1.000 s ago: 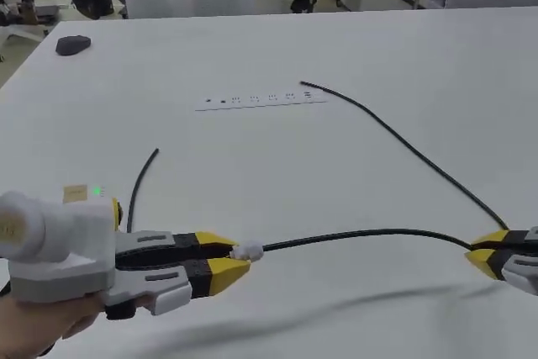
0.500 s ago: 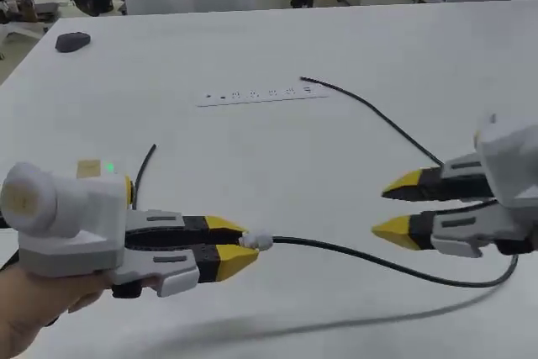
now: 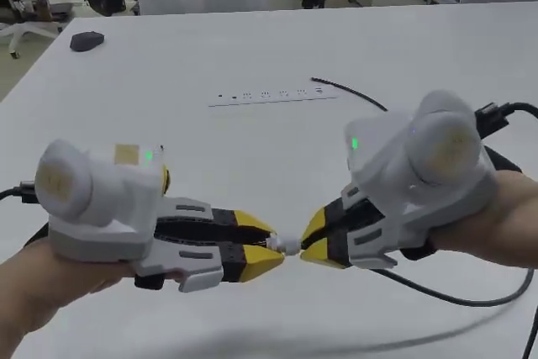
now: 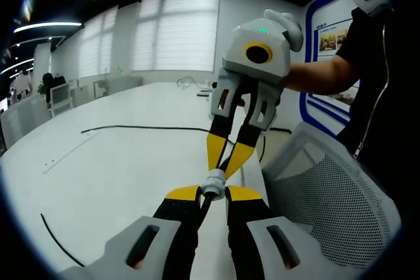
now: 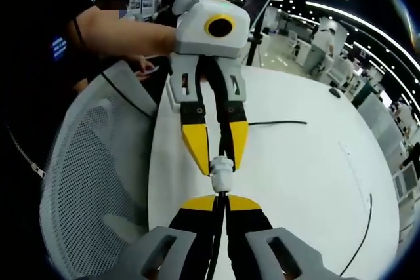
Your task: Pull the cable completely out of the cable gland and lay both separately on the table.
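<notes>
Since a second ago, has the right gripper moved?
Yes. Against the power strip, the right gripper swung left, gripping the cable beside the cable gland in the left gripper.

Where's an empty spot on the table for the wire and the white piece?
Bare table lies between the power strip and the grippers, and from the mouse to that strip. It is crowded near the front, where left gripper and right gripper meet at the cable gland and the cable loops.
</notes>
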`<state>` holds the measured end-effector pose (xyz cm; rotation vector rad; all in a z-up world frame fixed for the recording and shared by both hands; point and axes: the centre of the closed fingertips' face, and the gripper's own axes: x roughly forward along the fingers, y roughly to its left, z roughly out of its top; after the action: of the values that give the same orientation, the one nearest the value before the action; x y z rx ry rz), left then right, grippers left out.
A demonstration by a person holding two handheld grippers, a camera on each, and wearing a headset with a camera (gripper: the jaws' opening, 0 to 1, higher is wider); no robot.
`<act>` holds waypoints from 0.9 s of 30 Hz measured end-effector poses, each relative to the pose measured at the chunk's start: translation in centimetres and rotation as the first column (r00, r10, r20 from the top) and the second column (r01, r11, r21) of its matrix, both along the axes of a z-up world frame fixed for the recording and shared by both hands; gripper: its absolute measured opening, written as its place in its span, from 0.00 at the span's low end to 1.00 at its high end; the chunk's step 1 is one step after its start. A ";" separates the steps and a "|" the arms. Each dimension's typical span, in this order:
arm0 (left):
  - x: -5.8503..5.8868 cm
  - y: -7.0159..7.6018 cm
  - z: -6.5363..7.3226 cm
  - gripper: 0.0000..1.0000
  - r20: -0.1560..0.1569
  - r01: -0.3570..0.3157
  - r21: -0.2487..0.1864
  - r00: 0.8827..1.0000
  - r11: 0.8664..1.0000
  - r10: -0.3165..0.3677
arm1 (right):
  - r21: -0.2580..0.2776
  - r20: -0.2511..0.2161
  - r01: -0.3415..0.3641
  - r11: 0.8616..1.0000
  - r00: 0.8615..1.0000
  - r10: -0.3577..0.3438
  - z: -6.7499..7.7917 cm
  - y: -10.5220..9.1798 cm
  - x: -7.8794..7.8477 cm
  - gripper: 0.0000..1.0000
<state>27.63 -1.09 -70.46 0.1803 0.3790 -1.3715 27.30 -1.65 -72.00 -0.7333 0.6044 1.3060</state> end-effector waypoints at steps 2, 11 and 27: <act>0.0 0.0 0.0 0.14 -0.004 0.000 -0.002 1.000 1.000 0.000 | 0.004 0.002 -0.004 1.000 1.000 0.004 0.0 -0.1 -0.1 0.00; 0.6 2.6 -0.7 0.15 0.017 -0.045 0.020 0.999 0.999 0.045 | -0.131 0.069 0.068 0.989 0.996 -0.060 -1.7 -7.8 0.9 0.00; 0.9 4.7 -1.6 0.14 0.012 -0.089 0.048 0.996 0.995 0.088 | -0.234 0.036 0.230 0.945 0.973 -0.228 -5.9 -18.7 0.7 0.00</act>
<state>28.54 3.57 -72.04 0.2081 0.4076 -1.2745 27.96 -20.32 -77.87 -0.8362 0.8237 1.0254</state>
